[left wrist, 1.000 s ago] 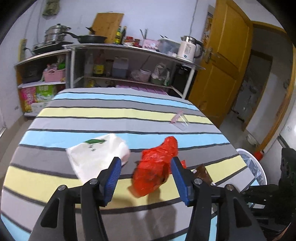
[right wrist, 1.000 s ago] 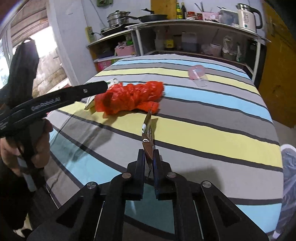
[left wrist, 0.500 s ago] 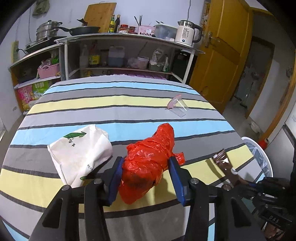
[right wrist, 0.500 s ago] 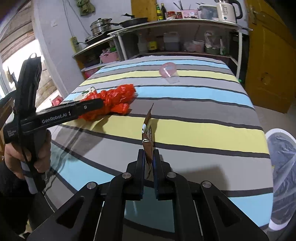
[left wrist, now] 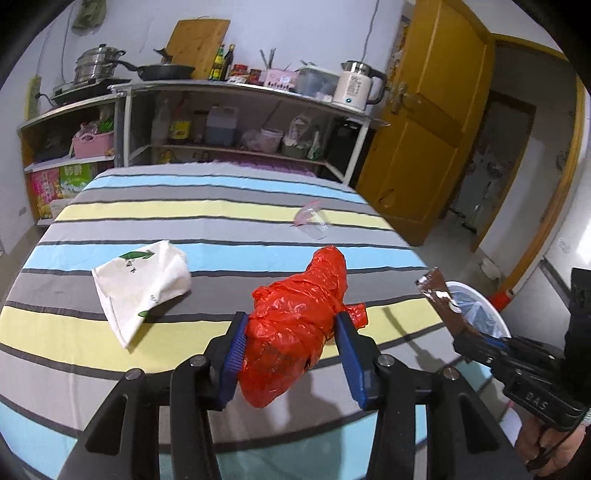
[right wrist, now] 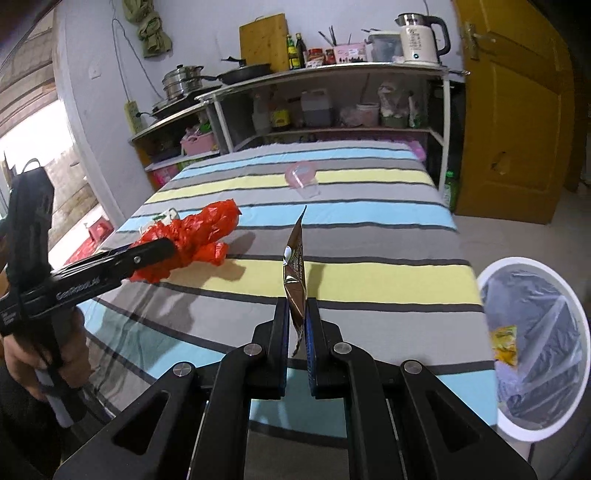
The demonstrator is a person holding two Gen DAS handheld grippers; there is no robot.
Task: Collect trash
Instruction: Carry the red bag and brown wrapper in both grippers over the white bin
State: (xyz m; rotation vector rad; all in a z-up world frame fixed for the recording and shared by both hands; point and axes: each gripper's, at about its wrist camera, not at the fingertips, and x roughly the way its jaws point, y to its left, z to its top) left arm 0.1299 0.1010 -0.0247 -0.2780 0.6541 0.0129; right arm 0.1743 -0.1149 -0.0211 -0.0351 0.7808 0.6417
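A table [left wrist: 207, 206] with a striped cloth is filling the middle of the room. Behind it a shelf unit [left wrist: 236, 122] is standing against the white wall [left wrist: 295, 33], carrying a kettle [left wrist: 356, 86], a pan [left wrist: 166, 70] and a cutting board [left wrist: 197, 42]. To the table's right a yellow door [left wrist: 432, 140] is hanging, seemingly ajar. Daylight is coming in from the table's left [right wrist: 33, 147].

A lived-in home kitchen — a white metal shelving unit [left wrist: 236, 122] along the wall holds a stacked steel steamer pot [left wrist: 98, 66], a black frying pan [left wrist: 166, 71], sauce bottles, a white electric kettle [left wrist: 356, 90] and a leaning wooden cutting board [left wrist: 197, 42]. Beside it stands a yellow wooden door [left wrist: 436, 140] — in front, a table under a striped cloth [left wrist: 221, 206].
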